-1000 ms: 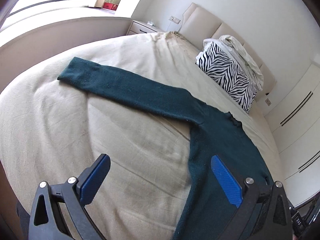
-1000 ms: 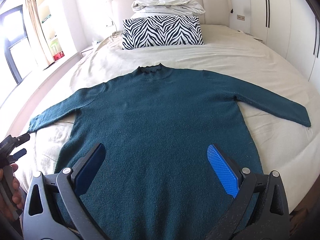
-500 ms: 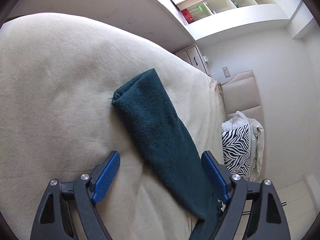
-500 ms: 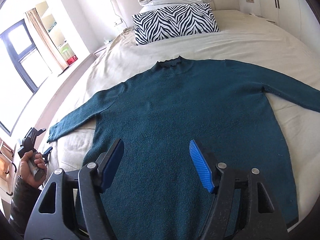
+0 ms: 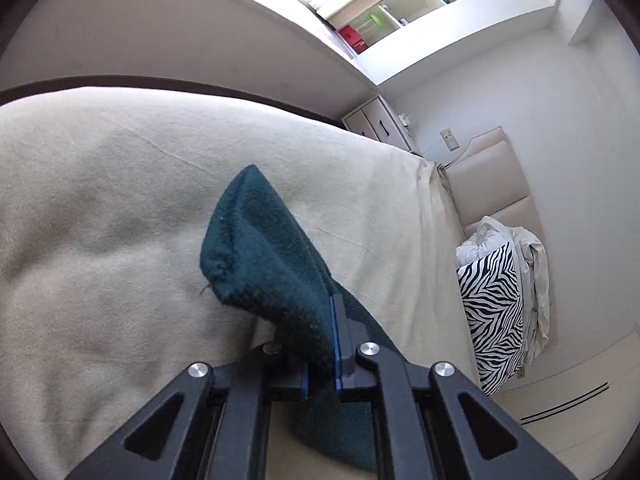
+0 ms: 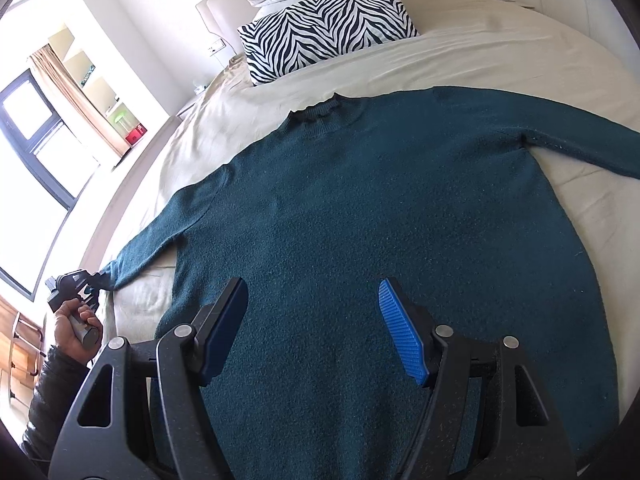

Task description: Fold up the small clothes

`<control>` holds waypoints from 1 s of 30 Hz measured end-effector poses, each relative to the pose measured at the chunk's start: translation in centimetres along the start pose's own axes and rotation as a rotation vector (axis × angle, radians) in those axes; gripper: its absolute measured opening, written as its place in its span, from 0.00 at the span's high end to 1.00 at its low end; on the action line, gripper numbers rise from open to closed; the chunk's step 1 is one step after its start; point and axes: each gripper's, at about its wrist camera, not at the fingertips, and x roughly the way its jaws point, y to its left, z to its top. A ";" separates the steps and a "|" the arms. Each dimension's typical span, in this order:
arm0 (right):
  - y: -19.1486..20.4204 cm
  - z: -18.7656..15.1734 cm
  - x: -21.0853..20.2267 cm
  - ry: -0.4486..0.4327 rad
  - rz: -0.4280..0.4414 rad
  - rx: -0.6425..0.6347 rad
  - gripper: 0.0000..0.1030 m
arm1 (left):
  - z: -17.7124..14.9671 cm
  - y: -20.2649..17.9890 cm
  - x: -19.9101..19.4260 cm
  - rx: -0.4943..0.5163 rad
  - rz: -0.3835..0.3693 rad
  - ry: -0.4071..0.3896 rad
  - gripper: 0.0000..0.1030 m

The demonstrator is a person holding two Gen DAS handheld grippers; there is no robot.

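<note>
Clamped now on the sleeve cuff (image 5: 256,256) it straddled half a second ago, the left gripper (image 5: 320,364) pinches it just above the beige bedspread (image 5: 100,220), while the right gripper (image 6: 316,328) hovers spread over the teal sweater (image 6: 380,208) lying flat before the zebra pillow (image 6: 324,28).

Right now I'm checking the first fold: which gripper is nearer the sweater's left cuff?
Left. The left gripper is shut on the cuff; the right gripper hovers open over the sweater's lower body.
</note>
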 end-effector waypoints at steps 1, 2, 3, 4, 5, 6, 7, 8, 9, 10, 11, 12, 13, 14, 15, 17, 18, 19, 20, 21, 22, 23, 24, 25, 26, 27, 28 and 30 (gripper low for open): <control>-0.5 0.1 0.0 -0.005 0.001 0.015 0.35 | -0.8 -2.6 0.1 0.088 -0.015 0.009 0.93; -1.0 0.2 0.0 -0.008 0.005 0.027 0.35 | -1.9 -5.4 0.3 0.180 -0.034 0.019 0.93; -1.4 0.3 0.0 -0.011 0.006 0.035 0.35 | -3.5 -8.5 0.4 0.283 -0.052 0.033 0.93; -1.8 0.3 0.1 -0.012 0.007 0.043 0.35 | -5.6 -11.7 0.6 0.396 -0.070 0.049 0.93; -2.2 0.4 0.2 -0.012 0.009 0.053 0.35 | -8.0 -14.8 0.8 0.512 -0.087 0.062 0.92; -2.6 0.5 0.3 -0.010 0.014 0.064 0.35 | -11.0 -17.7 1.1 0.635 -0.098 0.075 0.92; -3.1 0.6 0.5 -0.009 0.019 0.076 0.35 | -14.2 -20.1 1.5 0.755 -0.098 0.088 0.92; -3.6 0.8 0.6 -0.008 0.024 0.087 0.35 | -17.4 -22.0 1.9 0.861 -0.095 0.098 0.92; -4.0 1.1 0.9 -0.004 0.031 0.096 0.35 | -20.5 -23.5 2.6 0.948 -0.091 0.105 0.91; -4.3 1.4 1.2 0.008 0.045 0.102 0.35 | -23.3 -24.3 3.3 1.033 -0.080 0.123 0.90; -4.6 1.8 1.7 0.023 0.060 0.107 0.35 | -26.1 -24.7 4.1 1.119 -0.055 0.149 0.87; -4.9 2.2 2.2 0.036 0.071 0.112 0.35 | -28.4 -24.7 4.8 1.189 -0.030 0.175 0.84; -5.1 2.7 2.8 0.052 0.085 0.118 0.35 | -30.1 -24.3 5.1 1.233 -0.014 0.190 0.82; -5.3 3.2 3.6 0.073 0.109 0.124 0.35 | -31.2 -23.8 5.2 1.252 -0.008 0.201 0.72; -5.3 3.8 4.4 0.095 0.137 0.132 0.35 | -31.8 -23.1 5.1 1.256 0.004 0.207 0.55; -5.0 5.1 6.5 0.136 0.198 0.166 0.35 | -31.8 -22.1 4.8 1.233 0.020 0.215 0.34; -4.8 5.7 7.7 0.159 0.233 0.183 0.35 | -31.4 -21.6 4.5 1.209 0.018 0.212 0.25; -4.4 6.4 9.2 0.182 0.267 0.201 0.35 | -30.8 -21.3 4.3 1.181 0.016 0.208 0.22; -3.7 7.0 10.6 0.204 0.291 0.221 0.35 | -30.1 -20.7 4.1 1.150 0.006 0.210 0.20; -3.0 7.7 12.1 0.230 0.322 0.239 0.35 | -29.9 -19.8 3.4 1.119 -0.007 0.215 0.20; -2.1 8.3 13.7 0.257 0.360 0.254 0.35 | -29.7 -19.3 3.3 1.086 -0.014 0.219 0.20; -1.2 8.8 15.3 0.282 0.386 0.263 0.35 | -29.3 -18.7 3.2 1.053 -0.021 0.224 0.19; -0.2 9.2 16.8 0.308 0.399 0.267 0.35 | -28.9 -18.0 3.1 1.017 -0.031 0.228 0.19; 0.8 9.4 18.3 0.339 0.409 0.270 0.35 | -28.7 -17.3 2.9 0.987 -0.043 0.231 0.19; 2.1 9.4 19.6 0.369 0.421 0.276 0.35 | -28.5 -16.9 2.8 0.967 -0.052 0.234 0.20; 3.0 9.5 20.9 0.395 0.432 0.280 0.35 | -28.3 -16.7 2.7 0.956 -0.059 0.235 0.20; 4.0 9.5 22.2 0.422 0.431 0.279 0.35 | -28.2 -16.6 2.6 0.949 -0.066 0.230 0.19; 5.6 9.4 24.5 0.467 0.405 0.264 0.45 | -28.0 -16.4 2.6 0.940 -0.075 0.225 0.19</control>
